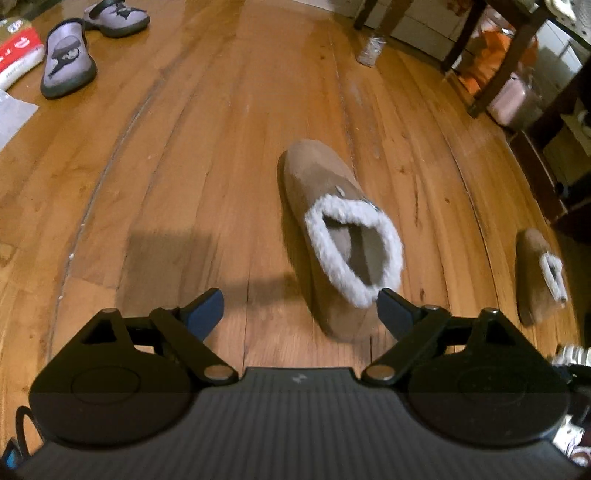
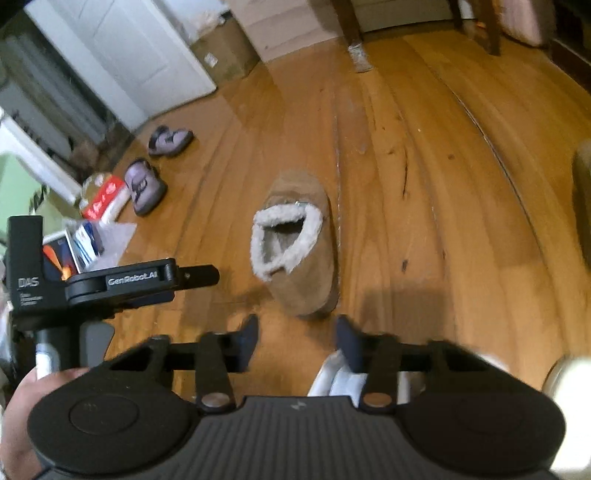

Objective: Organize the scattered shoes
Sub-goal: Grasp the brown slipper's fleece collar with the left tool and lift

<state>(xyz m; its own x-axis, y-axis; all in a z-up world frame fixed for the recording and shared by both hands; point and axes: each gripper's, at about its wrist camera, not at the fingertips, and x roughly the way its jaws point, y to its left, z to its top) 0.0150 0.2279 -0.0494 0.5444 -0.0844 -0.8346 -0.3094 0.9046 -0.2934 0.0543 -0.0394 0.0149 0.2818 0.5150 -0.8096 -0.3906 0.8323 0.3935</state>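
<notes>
A tan slipper with a white fleece lining lies on the wood floor, heel toward me. My left gripper is wide open just behind that heel, and its right finger sits beside the fleece cuff. Nothing is gripped. A second tan slipper lies at the right. In the right wrist view the same lined slipper lies just ahead of my right gripper, whose fingers stand partly apart with only floor between them. Two grey slippers lie far left.
A person's hand holds the left gripper's black housing at the left. White blurred objects lie under the right gripper. Packages and books clutter the left. Dark furniture legs and bags stand at the back right.
</notes>
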